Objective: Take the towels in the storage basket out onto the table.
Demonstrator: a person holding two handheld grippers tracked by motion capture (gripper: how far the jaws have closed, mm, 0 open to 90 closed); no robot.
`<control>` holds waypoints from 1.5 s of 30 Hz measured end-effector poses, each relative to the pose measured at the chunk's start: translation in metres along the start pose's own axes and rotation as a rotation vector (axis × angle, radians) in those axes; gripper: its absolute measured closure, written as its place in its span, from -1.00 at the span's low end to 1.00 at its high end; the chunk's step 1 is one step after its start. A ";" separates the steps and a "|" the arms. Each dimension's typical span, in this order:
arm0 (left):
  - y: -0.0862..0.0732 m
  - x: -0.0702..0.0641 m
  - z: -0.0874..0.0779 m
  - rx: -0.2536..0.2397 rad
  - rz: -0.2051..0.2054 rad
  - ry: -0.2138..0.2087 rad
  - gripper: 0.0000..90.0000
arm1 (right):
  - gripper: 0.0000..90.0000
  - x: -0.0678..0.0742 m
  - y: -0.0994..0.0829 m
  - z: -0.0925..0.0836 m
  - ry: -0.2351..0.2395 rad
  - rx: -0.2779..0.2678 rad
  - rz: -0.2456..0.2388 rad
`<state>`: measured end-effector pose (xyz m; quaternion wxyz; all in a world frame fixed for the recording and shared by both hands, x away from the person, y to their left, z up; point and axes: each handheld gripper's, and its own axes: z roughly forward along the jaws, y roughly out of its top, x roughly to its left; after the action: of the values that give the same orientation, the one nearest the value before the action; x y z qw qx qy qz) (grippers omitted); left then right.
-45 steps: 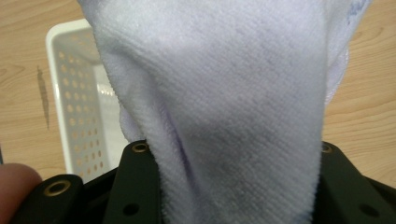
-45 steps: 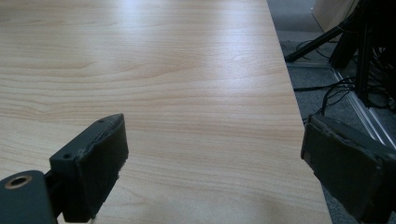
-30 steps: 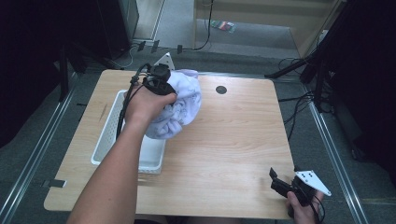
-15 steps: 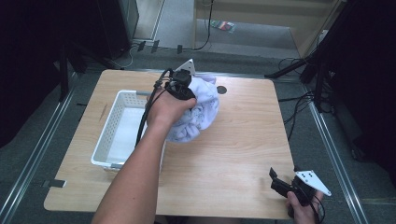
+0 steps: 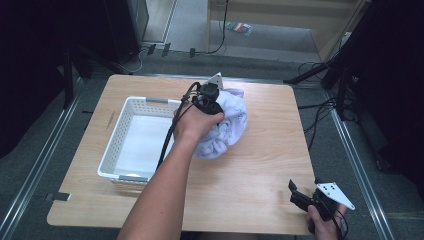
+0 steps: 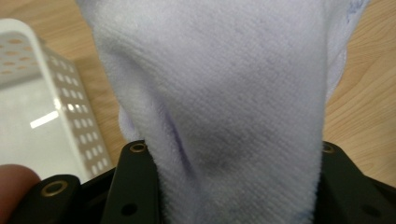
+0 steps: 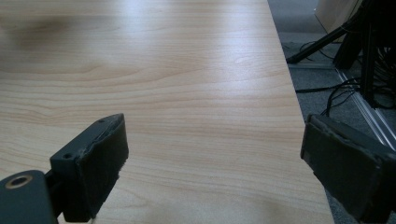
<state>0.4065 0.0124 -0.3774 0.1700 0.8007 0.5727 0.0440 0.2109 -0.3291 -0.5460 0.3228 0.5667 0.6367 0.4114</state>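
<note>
White perforated basket (image 5: 131, 145) on the left half of the wooden table (image 5: 260, 170), long side running away from the person; inside looks bare. Its near short wall sits close to the table's front edge, with a strip of bare wood between its left wall and the table's left edge.

Left gripper (image 5: 209, 98) held above the table just right of the basket's far right corner, cable trailing back along the forearm. Its jaws are clamped on a pale lavender towel (image 5: 227, 127), which hangs bunched beneath and to the right of the left hand (image 5: 196, 122). In the left gripper view the towel (image 6: 219, 107) rises between the two black jaws and blocks most of the table; the basket wall (image 6: 70, 112) stands at left, just beside the cloth. Whether the towel's lowest folds touch the wood, cannot tell.

Right of the towel: open wood out to the right edge and down to the front.

Right gripper (image 5: 295, 192) at the near right corner, low over the table, held in the right hand (image 5: 325, 225). Jaws spread wide, nothing between them (image 7: 212, 163); the right edge of the table runs between the jaws there, grey floor and cables beyond.
</note>
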 end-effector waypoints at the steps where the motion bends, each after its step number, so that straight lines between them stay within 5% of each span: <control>1: -0.001 -0.002 0.005 -0.001 -0.001 0.002 0.25 | -0.83 0.000 0.000 0.000 0.001 0.000 0.000; 7: -0.007 -0.011 0.037 0.028 -0.030 -0.034 0.24 | -0.83 0.000 0.000 0.000 0.003 -0.001 0.002; 16: -0.015 -0.022 0.065 0.057 0.004 -0.046 0.09 | -0.83 0.000 0.000 0.000 0.004 -0.003 0.003; 19: -0.015 -0.028 0.069 0.081 0.025 -0.035 -0.29 | -0.83 0.000 0.000 0.000 0.003 -0.002 0.003; 21: -0.016 -0.031 0.071 0.090 0.049 -0.008 -0.71 | -0.83 0.000 0.000 0.000 0.003 -0.002 0.003; 23: -0.016 -0.032 0.070 0.097 0.059 0.007 -0.99 | -0.83 -0.001 0.000 0.000 0.002 -0.002 0.000; 27: -0.017 -0.029 0.067 0.110 0.086 0.015 -1.00 | -0.83 0.000 0.000 0.000 0.001 -0.001 0.003; 45: -0.019 0.027 0.016 0.044 -0.012 0.060 -1.00 | -0.83 0.000 0.000 0.000 0.000 0.000 -0.002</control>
<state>0.4030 0.0390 -0.4017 0.1352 0.7991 0.5832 0.0544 0.2112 -0.3292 -0.5461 0.3232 0.5663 0.6371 0.4110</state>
